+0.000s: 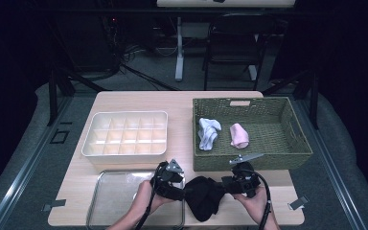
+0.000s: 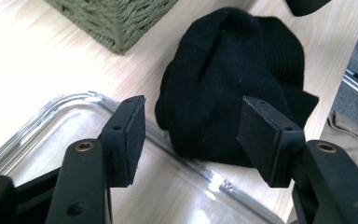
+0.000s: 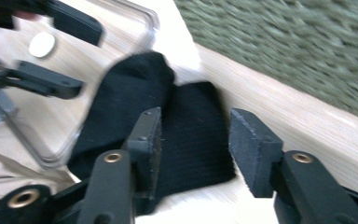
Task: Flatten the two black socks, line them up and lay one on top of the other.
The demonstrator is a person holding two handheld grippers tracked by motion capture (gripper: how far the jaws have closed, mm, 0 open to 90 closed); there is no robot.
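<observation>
— Black cloth is seen nearest the table's front edge: a dark sock [image 1: 203, 196] lies bunched on the wood between the two grippers. How are the claws held?

— The left gripper [image 1: 178, 188] is spread wide, nothing between its pads, the sock lying just beyond them in the left gripper view [image 2: 233, 88]. The right gripper [image 1: 226, 184] is parted too, its jaws set apart over the sock's edge [image 3: 168, 126]; nothing is clamped.

— And what is found beside the sock?

— A clear tray [image 1: 106, 203] is set at the front left, with nothing seen inside it. One edge of the sock is lapped over its rim, as shown in the left gripper view [image 2: 74, 100].

— Which containers stand farther back?

— A cream box [image 1: 90, 139] divided into small compartments is placed behind the tray; its cells look bare. To its right a green woven basket [image 1: 297, 139] is placed, touching the far side of the sock's patch of table or just near it; which cannot be told. Inside it a white sock [image 1: 208, 132] and a pink sock [image 1: 239, 135] are laid side by side, apart from each other.

— And the setting?

— A pale wooden table [image 1: 139, 100] carries everything. Beyond it, grey floor, a dark folding chair [image 1: 235, 43] and a white table leg [image 1: 178, 48] are seen in a dim room.
</observation>
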